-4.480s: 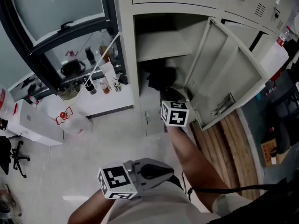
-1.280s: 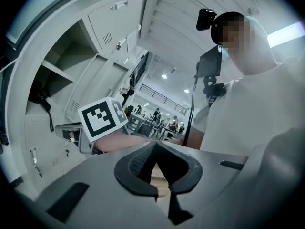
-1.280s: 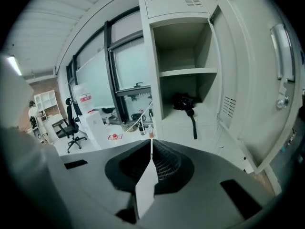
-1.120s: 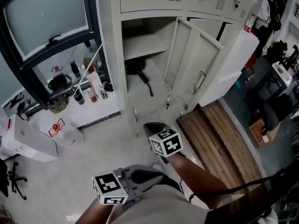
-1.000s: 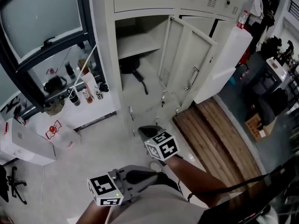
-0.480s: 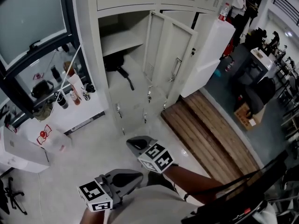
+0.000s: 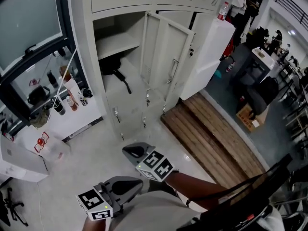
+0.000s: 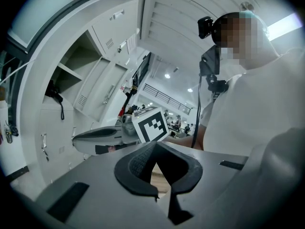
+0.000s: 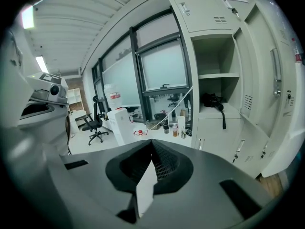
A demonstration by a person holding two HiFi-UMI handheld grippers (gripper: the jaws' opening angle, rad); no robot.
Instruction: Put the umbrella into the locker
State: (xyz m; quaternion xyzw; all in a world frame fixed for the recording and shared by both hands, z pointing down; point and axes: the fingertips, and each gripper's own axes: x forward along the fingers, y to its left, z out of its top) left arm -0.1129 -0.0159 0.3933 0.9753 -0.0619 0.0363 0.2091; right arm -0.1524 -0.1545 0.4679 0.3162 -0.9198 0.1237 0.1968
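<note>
The black umbrella [image 7: 112,69] lies inside the open locker [image 7: 121,41] under its shelf, its strap hanging over the compartment's front edge. It also shows in the left gripper view [image 8: 53,93] and the right gripper view [image 9: 215,101]. My right gripper [image 7: 131,151] is shut and empty, low over the floor and well back from the locker. My left gripper [image 7: 126,183] sits nearer my body, shut with nothing in it. In their own views the left gripper [image 8: 155,145] and the right gripper [image 9: 152,142] each have the pads meeting.
The locker door [image 7: 166,52] stands open to the right of the compartment. A wooden platform [image 7: 211,138] lies on the floor at right. Bottles [image 7: 62,102] and a white bag [image 7: 45,146] sit by the window at left. Desks and chairs fill the far right.
The right gripper has drawn back from the locker toward my body; the left has shifted slightly. The umbrella stays in the compartment. The view has swung so the locker sits farther left.
</note>
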